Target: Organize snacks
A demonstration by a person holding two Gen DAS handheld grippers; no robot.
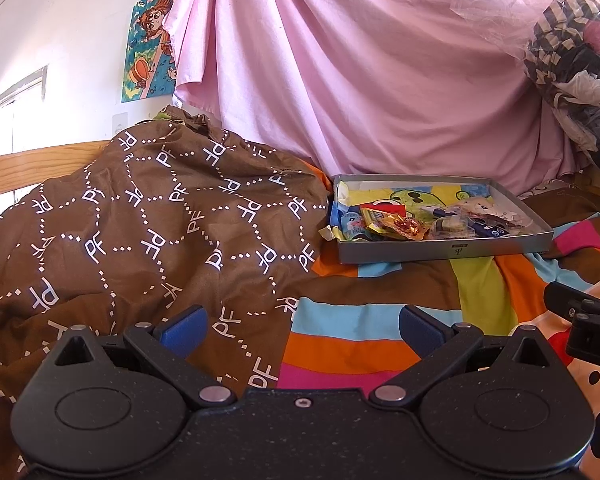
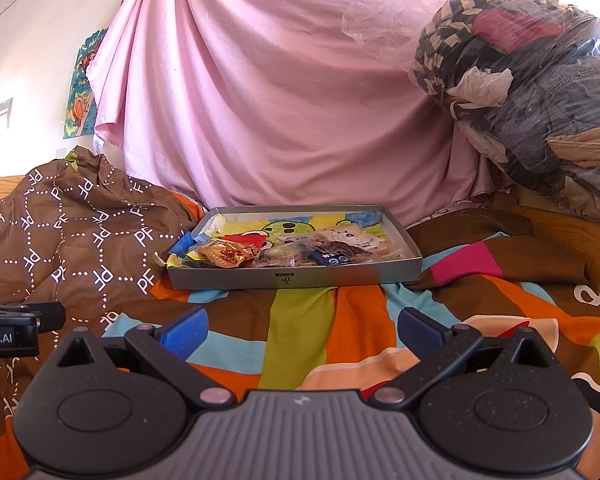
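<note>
One grey tray [image 2: 296, 276] sat on the bed, holding a jumble of wrapped snacks [image 2: 224, 256] too overlapped to count exactly, at least five. One brown blanket [image 1: 148, 216], one pink sheet [image 2: 284, 92], one poster [image 1: 150, 44] and one bagged clothes bundle [image 2: 540, 96] were there.

Shallow grey tray [image 2: 296, 276] flat on the striped bedspread, wrapped snacks [image 2: 276, 254] heaped along its front edge
</note>
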